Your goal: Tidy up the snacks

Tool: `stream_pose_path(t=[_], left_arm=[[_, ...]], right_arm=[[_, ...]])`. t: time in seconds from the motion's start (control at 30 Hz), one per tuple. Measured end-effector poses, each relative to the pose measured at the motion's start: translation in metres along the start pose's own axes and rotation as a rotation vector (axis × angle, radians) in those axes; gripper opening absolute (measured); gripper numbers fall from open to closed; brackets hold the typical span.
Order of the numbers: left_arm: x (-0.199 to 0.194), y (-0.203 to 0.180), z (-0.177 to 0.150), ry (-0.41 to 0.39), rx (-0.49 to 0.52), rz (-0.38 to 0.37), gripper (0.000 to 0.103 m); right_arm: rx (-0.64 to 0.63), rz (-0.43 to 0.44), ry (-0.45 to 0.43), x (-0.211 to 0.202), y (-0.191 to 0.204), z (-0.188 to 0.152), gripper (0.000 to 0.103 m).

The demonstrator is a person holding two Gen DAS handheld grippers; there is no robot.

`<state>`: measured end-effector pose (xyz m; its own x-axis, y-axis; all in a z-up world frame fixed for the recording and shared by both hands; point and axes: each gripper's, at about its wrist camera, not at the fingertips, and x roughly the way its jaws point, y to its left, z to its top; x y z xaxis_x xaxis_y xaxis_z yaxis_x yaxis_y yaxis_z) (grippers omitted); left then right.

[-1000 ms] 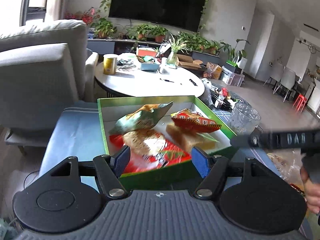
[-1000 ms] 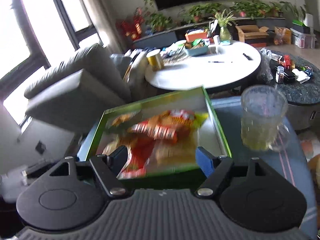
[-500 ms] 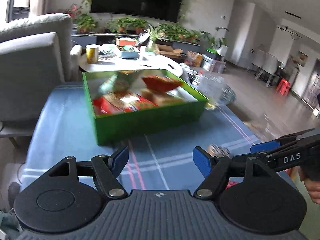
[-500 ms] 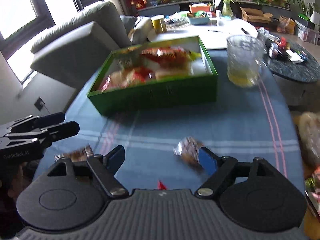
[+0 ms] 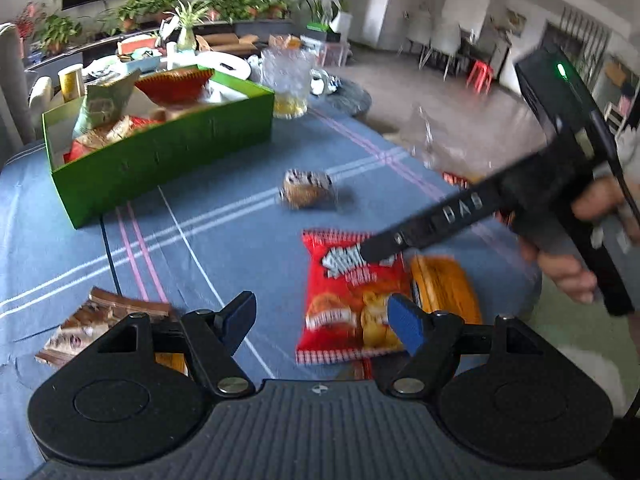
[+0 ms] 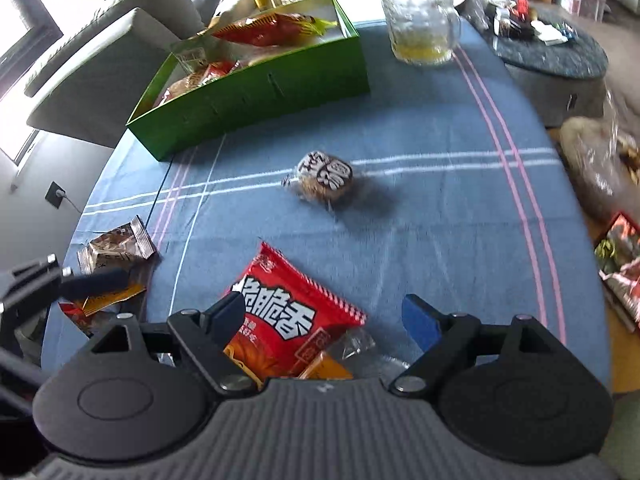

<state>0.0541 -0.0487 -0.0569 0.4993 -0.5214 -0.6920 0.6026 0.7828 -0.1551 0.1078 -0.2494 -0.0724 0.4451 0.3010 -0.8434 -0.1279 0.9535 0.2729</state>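
Observation:
A green box (image 5: 160, 152) (image 6: 256, 96) holding several snack bags stands at the far left of the blue tablecloth. Loose on the cloth lie a red chip bag (image 5: 344, 292) (image 6: 288, 316), a round wrapped pastry (image 5: 306, 188) (image 6: 326, 176), a brown wrapped packet (image 5: 100, 316) (image 6: 116, 244) and an orange packet (image 5: 444, 288). My left gripper (image 5: 322, 316) hovers over bare cloth beside the red bag, jaws opening, nothing between them. My right gripper (image 6: 324, 318) (image 5: 366, 254) hangs above the red bag's upper edge, jaws opening, pads not touching it.
A glass mug (image 5: 286, 80) (image 6: 420, 20) with yellow liquid stands right of the box. More bagged snacks (image 6: 600, 168) lie off the table's right edge. A grey armchair (image 6: 100, 40) and a cluttered white round table (image 5: 224, 64) are behind. A hand (image 5: 568, 272) holds the right gripper.
Both grippers drew back from over the green box and dropped toward the near part of the table. Loose snacks came into view. Both pairs of jaws stand wider.

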Motion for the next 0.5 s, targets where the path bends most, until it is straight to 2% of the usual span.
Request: stream_pose_path(t=[0.27,0.37,0.5], left_arm=[[0.007,-0.018,-0.012,0.074,0.118,-0.047,0.072],[0.017,-0.024,-0.015,0.102,0.155,-0.022,0.072],[0.031,-0.022,-0.011,0.124,0.149,0.073,0.072]], right_arm=[[0.006,0.033,0.036,0.01,0.003,-0.008,0.075],[0.01,0.046,0.046,0.013,0.004,-0.009,0.076],[0.005,0.049,0.044,0.016,0.009,-0.008,0.078]])
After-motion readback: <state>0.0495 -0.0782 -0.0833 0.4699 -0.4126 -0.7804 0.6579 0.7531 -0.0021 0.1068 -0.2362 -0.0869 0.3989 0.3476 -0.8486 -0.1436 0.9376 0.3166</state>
